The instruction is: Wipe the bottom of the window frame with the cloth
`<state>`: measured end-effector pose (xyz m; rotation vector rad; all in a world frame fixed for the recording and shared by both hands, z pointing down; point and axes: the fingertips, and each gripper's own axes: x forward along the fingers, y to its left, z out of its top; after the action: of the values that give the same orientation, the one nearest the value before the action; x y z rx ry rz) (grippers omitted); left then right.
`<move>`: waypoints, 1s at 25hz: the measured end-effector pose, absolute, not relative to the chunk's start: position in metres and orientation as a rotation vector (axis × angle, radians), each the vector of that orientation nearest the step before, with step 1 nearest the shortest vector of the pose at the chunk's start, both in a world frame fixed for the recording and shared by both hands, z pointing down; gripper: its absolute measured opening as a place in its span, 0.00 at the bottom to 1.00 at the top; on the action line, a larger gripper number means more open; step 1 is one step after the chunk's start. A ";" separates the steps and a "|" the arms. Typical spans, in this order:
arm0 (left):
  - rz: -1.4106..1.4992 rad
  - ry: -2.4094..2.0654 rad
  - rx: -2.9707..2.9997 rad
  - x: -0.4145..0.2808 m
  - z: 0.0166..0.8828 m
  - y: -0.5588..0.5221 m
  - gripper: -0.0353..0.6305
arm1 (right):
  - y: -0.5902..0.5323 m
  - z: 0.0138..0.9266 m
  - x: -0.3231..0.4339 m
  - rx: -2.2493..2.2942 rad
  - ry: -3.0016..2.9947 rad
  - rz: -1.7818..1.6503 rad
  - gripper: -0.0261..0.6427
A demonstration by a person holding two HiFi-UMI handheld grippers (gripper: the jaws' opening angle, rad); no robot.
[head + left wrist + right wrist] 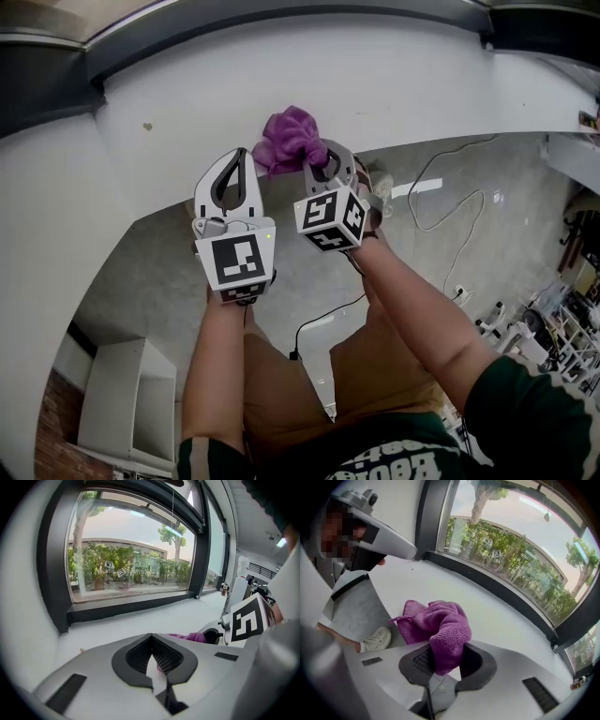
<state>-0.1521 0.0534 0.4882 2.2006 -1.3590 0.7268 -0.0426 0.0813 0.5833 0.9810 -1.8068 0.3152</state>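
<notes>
A purple cloth [286,136] hangs bunched over the front edge of the white sill [394,84]. My right gripper [314,157] is shut on the cloth [440,625], which bulges out past its jaws [443,653]. The dark bottom bar of the window frame [487,585] runs along the far side of the sill [501,616]. My left gripper [242,152] hovers just left of the cloth, shut with nothing in it [151,637]. From the left gripper view the frame bar [131,605] lies beyond the sill [140,620], and a bit of the cloth [187,637] shows to the right.
Below the sill lies a grey floor with a black cable [441,202] and a white shelf unit [131,403]. A dark upright of the frame [51,573] closes the window's left end. The person's shoe [377,639] stands on the floor under the sill.
</notes>
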 end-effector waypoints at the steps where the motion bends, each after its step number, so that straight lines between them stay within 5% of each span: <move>1: 0.719 -1.371 2.186 -0.159 0.488 0.054 0.06 | 0.082 0.583 -0.051 0.966 -1.815 0.313 0.17; 25: 0.767 -1.556 2.018 -0.283 0.497 0.085 0.06 | 0.086 0.582 -0.167 0.737 -1.932 0.221 0.17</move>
<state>-0.2826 0.0847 0.4968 2.0180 -1.5560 0.7672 -0.1670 0.0861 0.5822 0.7367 -1.9322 0.2210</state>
